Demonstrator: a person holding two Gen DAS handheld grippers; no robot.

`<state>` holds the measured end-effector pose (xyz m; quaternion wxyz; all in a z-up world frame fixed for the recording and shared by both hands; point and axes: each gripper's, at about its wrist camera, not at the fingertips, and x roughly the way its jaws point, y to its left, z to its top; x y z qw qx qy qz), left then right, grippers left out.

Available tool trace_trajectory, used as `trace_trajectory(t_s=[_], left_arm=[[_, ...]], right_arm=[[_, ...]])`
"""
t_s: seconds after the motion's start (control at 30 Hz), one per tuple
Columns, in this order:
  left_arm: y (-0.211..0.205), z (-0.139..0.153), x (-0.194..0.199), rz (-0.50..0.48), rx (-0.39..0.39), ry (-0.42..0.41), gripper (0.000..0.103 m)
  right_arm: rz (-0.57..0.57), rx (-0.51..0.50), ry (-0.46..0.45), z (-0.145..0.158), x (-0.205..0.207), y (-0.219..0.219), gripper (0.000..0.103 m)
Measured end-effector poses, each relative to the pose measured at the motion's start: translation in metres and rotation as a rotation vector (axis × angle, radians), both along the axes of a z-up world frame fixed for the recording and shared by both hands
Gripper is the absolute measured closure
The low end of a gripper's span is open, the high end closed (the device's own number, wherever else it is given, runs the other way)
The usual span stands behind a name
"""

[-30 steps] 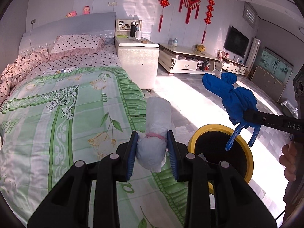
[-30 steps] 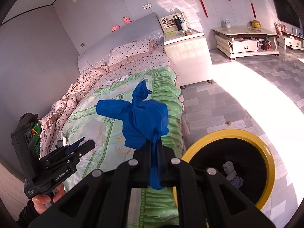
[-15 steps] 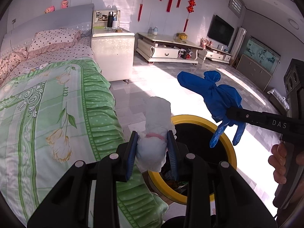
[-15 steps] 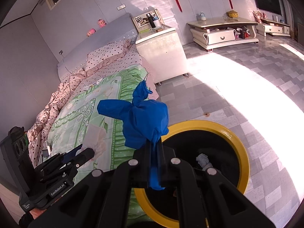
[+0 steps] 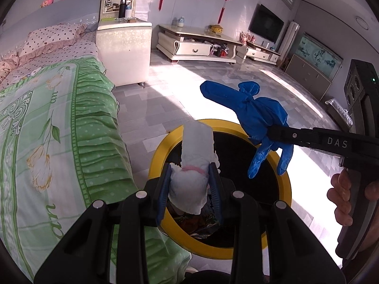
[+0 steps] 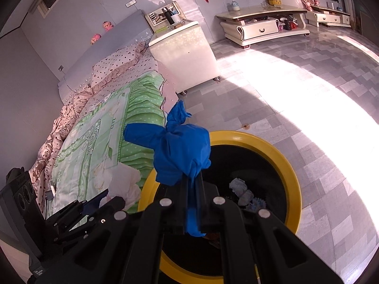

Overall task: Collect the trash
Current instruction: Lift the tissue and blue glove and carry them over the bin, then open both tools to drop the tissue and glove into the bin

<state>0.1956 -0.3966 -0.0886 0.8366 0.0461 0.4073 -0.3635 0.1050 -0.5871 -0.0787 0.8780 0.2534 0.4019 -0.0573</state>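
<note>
My left gripper (image 5: pixel 190 177) is shut on a white wad of tissue (image 5: pixel 193 163) with a pink band, held above the near rim of a round bin with a yellow rim (image 5: pixel 163 142). My right gripper (image 6: pixel 192 184) is shut on a knotted blue glove (image 6: pixel 182 151) and holds it over the same bin (image 6: pixel 279 146). The glove (image 5: pixel 258 116) and the right gripper (image 5: pixel 274 132) also show in the left wrist view, over the bin's far side. The tissue (image 6: pixel 125 184) and left gripper (image 6: pixel 104 201) show in the right wrist view. Some trash (image 6: pixel 244 194) lies inside the bin.
A bed with a green floral cover (image 5: pixel 54 127) stands right beside the bin on the left. A white nightstand (image 5: pixel 124 52) and a low TV cabinet (image 5: pixel 196 47) stand farther back. Tiled floor (image 6: pixel 296 99) in sunlight lies beyond the bin.
Both grippers have moved from above the bed's edge to above the bin, each still holding its item. The bin now sits directly below them.
</note>
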Motion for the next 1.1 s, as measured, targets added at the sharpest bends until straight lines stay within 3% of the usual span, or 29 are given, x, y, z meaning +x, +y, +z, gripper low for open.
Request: trace_trajectory(t_s=[0.4,0.73,1.1], left_arm=[[-0.002,-0.004,-0.003,-0.013,-0.009,0.019,0.07],[0.008,-0.001,0.001,0.01,-0.019,0.031,0.055],[0.035,0.004,0.006,0.058,-0.017,0.017,0.054]], right_arm=[[-0.044,0.017,0.022,-0.01,0.001,-0.01,0.097],[-0.095,0.01,0.037,-0.008,0.0,-0.012,0.08],[-0.095,0.027,0.048,-0.009,0.001,-0.004,0.079]])
